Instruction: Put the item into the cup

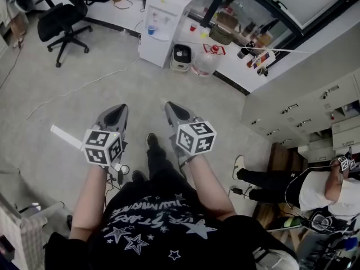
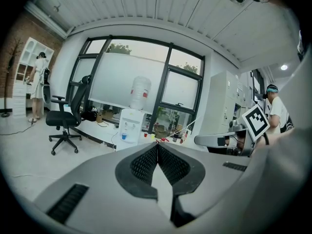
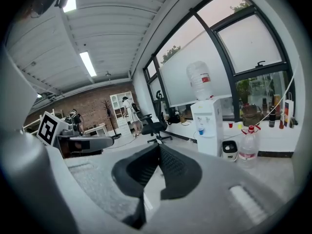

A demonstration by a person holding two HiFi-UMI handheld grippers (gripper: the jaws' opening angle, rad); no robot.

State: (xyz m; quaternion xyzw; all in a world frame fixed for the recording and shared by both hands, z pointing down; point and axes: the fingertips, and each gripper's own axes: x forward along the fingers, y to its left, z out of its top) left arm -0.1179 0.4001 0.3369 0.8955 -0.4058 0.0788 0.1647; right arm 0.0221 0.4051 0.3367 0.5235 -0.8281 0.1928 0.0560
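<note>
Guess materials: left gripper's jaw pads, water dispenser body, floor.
Left gripper pads: black, matte, with a fine gridded texture, so probably rubber or soft plastic.
Water dispenser: white and smooth with a slight sheen, likely moulded plastic.
Floor: grey, mottled, faintly glossy. It looks like sealed concrete, though it could be a coating.

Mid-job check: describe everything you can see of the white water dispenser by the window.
The water dispenser is a white, plastic-looking box cabinet standing upright on the floor. An inverted clear bottle with a red label sits on top, and a blue cup stands in its tap recess. A small bin and a red-capped jug stand beside it.
</note>
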